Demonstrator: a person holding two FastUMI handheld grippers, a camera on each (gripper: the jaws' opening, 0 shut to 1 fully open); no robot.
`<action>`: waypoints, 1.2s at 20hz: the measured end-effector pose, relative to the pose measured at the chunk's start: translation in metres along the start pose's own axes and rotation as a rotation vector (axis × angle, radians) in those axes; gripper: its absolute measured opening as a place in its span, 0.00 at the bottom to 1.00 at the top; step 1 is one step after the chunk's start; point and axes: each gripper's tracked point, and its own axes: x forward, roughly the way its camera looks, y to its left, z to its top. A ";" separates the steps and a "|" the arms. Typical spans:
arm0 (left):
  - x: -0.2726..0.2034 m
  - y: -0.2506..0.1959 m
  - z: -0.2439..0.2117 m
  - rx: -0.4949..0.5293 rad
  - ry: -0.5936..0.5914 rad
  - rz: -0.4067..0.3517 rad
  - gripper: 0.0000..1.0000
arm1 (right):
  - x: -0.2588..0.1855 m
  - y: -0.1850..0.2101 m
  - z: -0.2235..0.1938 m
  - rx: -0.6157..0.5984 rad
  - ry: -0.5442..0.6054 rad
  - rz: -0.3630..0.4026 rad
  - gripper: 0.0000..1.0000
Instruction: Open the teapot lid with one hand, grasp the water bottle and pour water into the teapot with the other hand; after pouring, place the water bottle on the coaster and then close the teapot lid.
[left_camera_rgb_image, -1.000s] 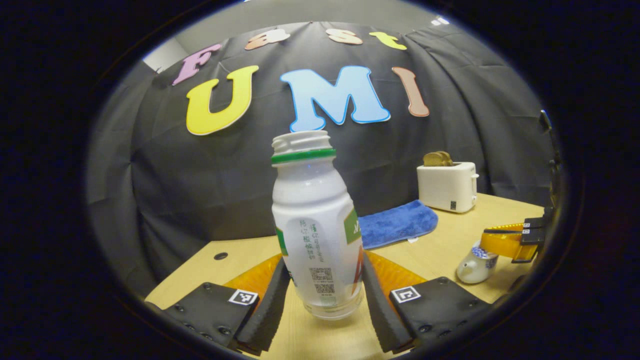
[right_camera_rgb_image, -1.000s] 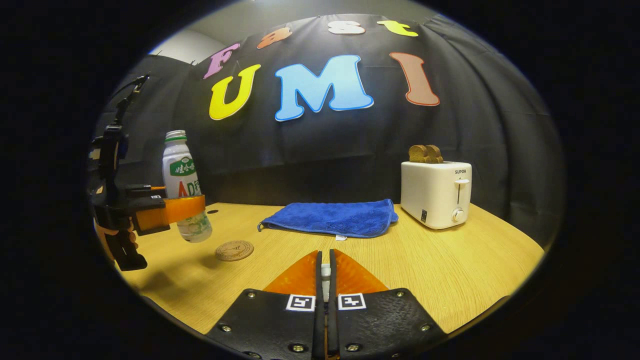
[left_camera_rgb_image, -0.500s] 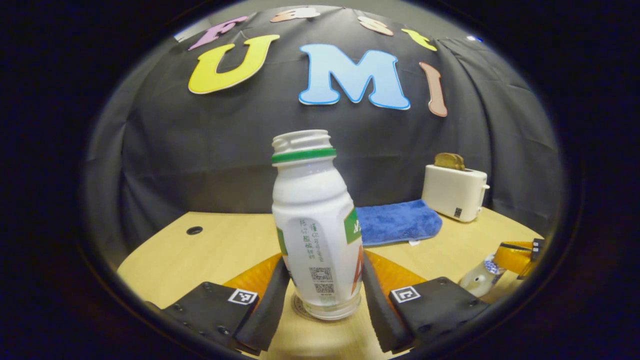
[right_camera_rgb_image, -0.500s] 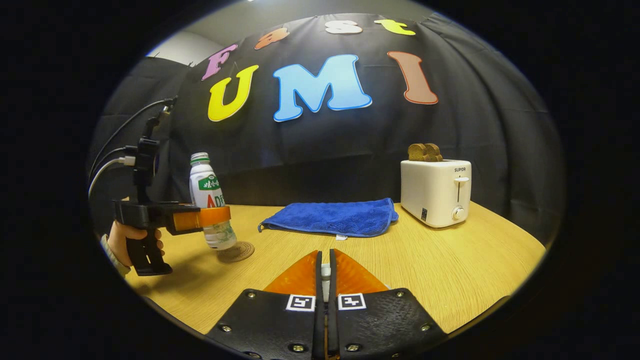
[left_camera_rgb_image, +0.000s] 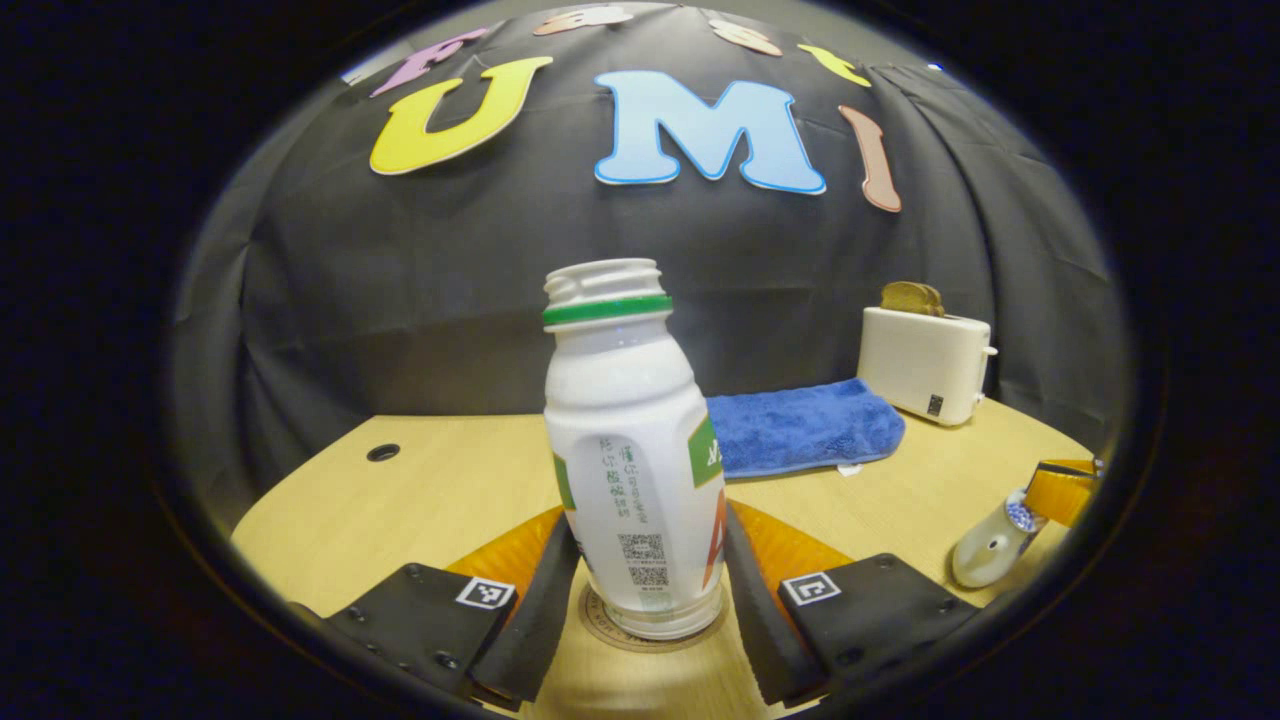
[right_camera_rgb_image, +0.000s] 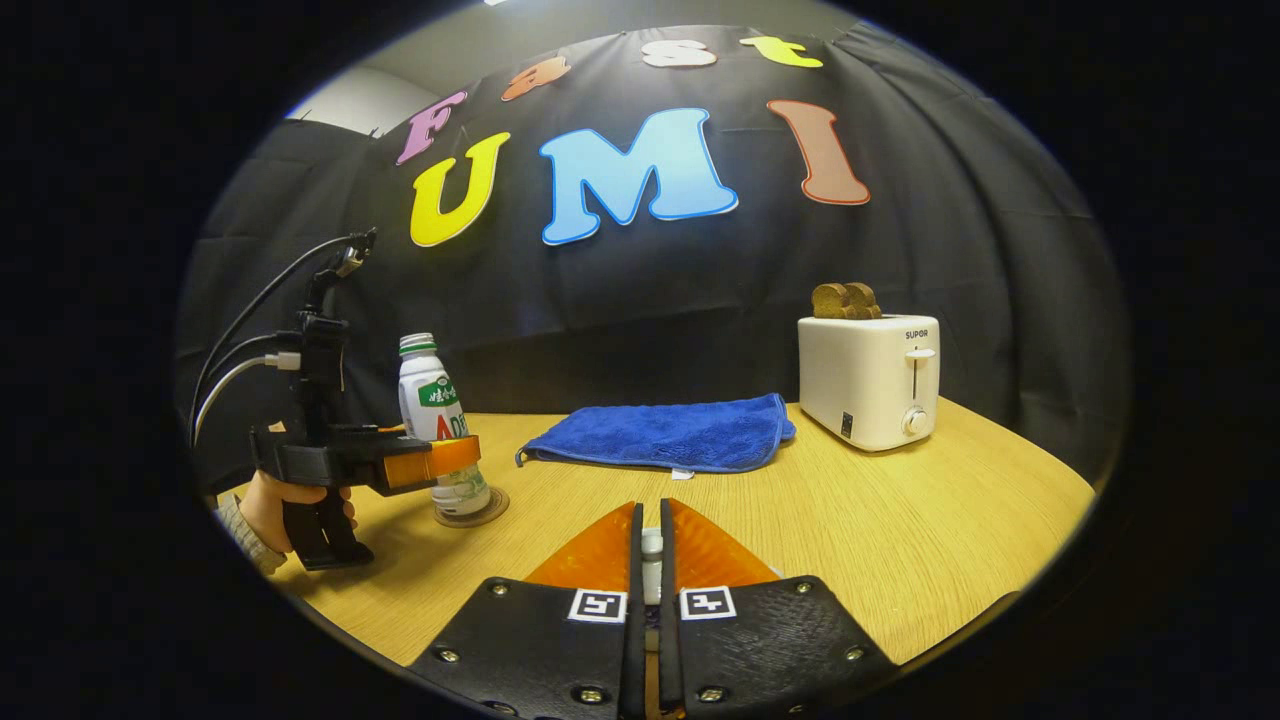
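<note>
- Holding the water bottle upright in my left gripper, I have both jaws pressed on its lower body, one on each side; its long axis stands straight up, open neck at the top, no cap on it.
- Its base sits right over the coaster, whose round rim shows beneath it. From the right gripper view the bottle looks set down on the coaster, though I cannot tell for sure whether its full weight rests there.
- That bottle-over-coaster relation decides my next move: I judge the bottle is centred enough that the left jaws need only part sideways and draw straight back, away from the bottle, without tipping it.
- My right gripper has its jaws nearly together on a small pale piece, which I take to be the knob of the teapot lid; the lid itself is hidden.
- The teapot stands on the surface well off to the right of the bottle, directly under my right gripper. So the right hand is the nearer one for closing the lid, and I judge its path is a short drop.
- A blue cloth and a toaster lie farther back, clear of both moves.
</note>
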 end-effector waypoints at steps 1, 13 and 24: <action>0.002 0.000 0.001 -0.003 -0.009 0.000 0.88 | 0.001 0.000 0.000 -0.003 0.000 0.000 0.05; -0.005 -0.006 -0.003 0.046 -0.060 0.025 0.84 | 0.000 0.000 0.000 -0.005 -0.003 0.002 0.05; -0.020 -0.009 -0.006 0.056 -0.072 0.013 0.87 | 0.000 0.000 0.000 -0.007 -0.004 0.002 0.05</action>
